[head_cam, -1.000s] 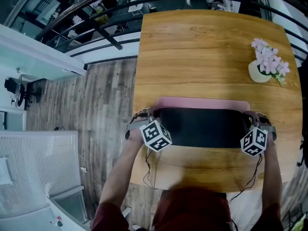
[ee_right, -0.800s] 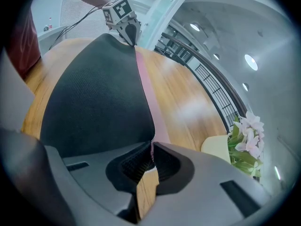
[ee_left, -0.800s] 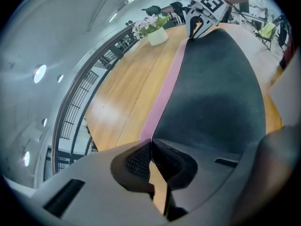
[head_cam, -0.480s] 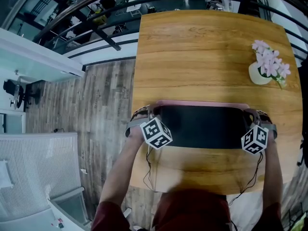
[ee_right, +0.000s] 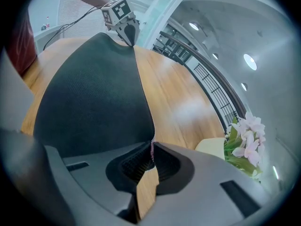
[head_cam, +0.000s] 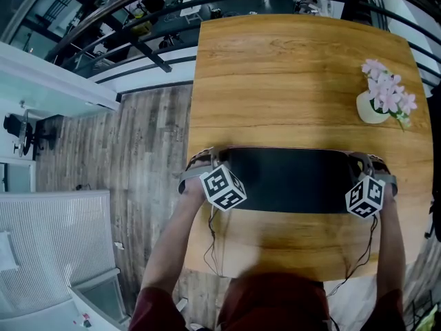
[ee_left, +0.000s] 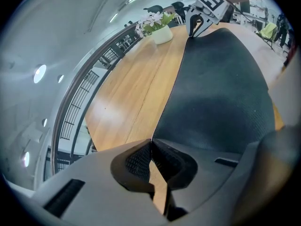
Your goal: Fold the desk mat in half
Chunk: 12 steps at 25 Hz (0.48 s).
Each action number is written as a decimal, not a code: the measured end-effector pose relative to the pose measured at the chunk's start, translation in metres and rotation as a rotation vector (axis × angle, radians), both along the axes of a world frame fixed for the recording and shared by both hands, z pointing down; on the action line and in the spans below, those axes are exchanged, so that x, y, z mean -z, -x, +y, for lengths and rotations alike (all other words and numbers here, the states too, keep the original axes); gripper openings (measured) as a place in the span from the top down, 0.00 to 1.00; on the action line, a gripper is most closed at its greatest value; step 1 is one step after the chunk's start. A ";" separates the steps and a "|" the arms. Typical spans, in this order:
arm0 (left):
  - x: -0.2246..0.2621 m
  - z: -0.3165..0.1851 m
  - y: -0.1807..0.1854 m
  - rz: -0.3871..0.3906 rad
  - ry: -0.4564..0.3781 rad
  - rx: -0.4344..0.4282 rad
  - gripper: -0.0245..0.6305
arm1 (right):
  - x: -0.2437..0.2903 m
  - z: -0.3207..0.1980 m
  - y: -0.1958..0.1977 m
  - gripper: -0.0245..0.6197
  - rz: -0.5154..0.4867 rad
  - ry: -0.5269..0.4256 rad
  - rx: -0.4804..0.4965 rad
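You're in an open-plan office or lab building, on an upper level. Your wooden bench [head_cam: 296,74] sits by a dark metal railing [head_cam: 131,47] that overlooks a lower floor of desks and chairs [head_cam: 200,5]. There's wood-plank floor [head_cam: 148,150] beside you, what looks like an office chair [head_cam: 24,129] off left, round ceiling lights [ee_right: 249,61] overhead, and potted pink flowers [head_cam: 382,98] as decor.
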<state>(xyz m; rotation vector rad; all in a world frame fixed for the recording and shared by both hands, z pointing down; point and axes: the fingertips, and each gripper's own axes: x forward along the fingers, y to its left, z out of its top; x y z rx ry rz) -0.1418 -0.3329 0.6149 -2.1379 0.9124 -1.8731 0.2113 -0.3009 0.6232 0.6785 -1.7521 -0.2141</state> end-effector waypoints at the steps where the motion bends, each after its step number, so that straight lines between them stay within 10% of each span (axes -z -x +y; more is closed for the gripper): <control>1: 0.000 -0.001 0.000 0.001 0.000 0.000 0.93 | 0.001 0.000 0.000 0.91 0.000 0.001 -0.001; 12: -0.013 -0.005 -0.002 -0.063 -0.010 -0.031 0.92 | -0.007 -0.004 -0.001 0.91 0.031 0.007 0.002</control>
